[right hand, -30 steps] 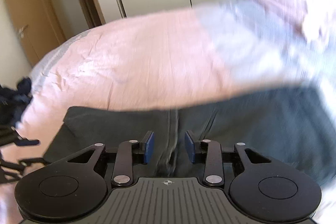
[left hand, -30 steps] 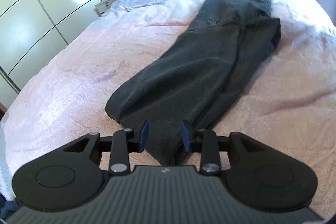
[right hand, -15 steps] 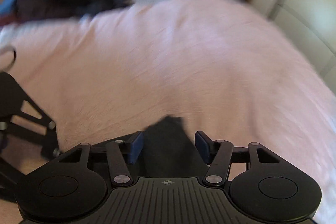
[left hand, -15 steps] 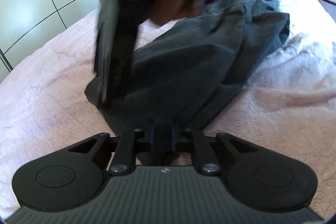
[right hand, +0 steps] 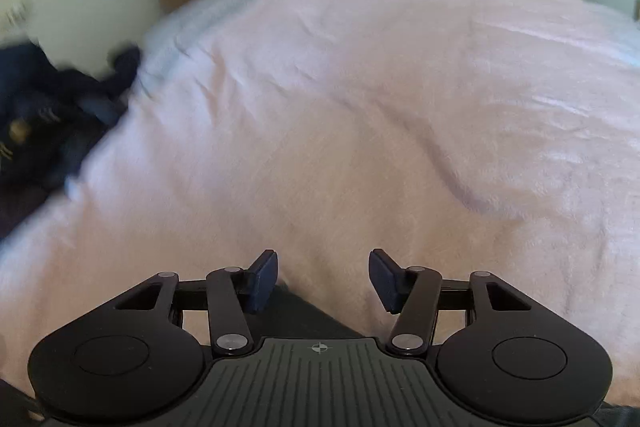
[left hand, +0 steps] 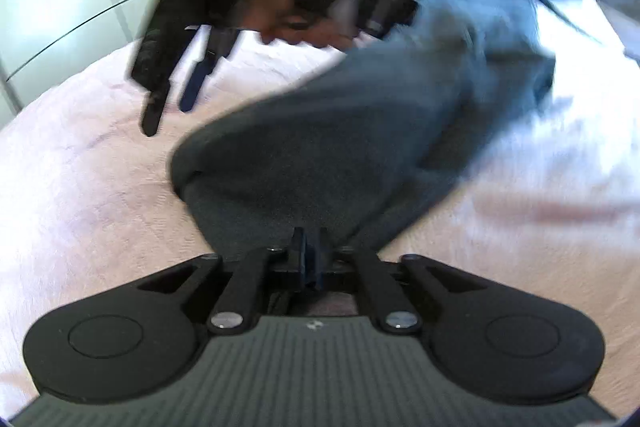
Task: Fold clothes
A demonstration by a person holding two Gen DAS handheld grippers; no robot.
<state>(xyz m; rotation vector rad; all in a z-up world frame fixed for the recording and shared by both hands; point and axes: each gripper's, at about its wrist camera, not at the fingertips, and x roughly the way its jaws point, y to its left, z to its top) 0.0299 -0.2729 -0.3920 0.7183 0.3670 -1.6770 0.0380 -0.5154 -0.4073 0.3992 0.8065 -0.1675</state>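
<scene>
1. Left gripper is pinched tight on the near hem of one dark grey garment lying on the pink bed.
2. Right gripper is spread wide, holding nothing, above the bed.
3. Farther back, one dark clothes pile.

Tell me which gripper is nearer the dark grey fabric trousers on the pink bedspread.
Left. The left gripper is shut on the hem end of the dark grey trousers. The right gripper is open over the pink bedspread, beside the garment's edge, gripping nothing.
</scene>
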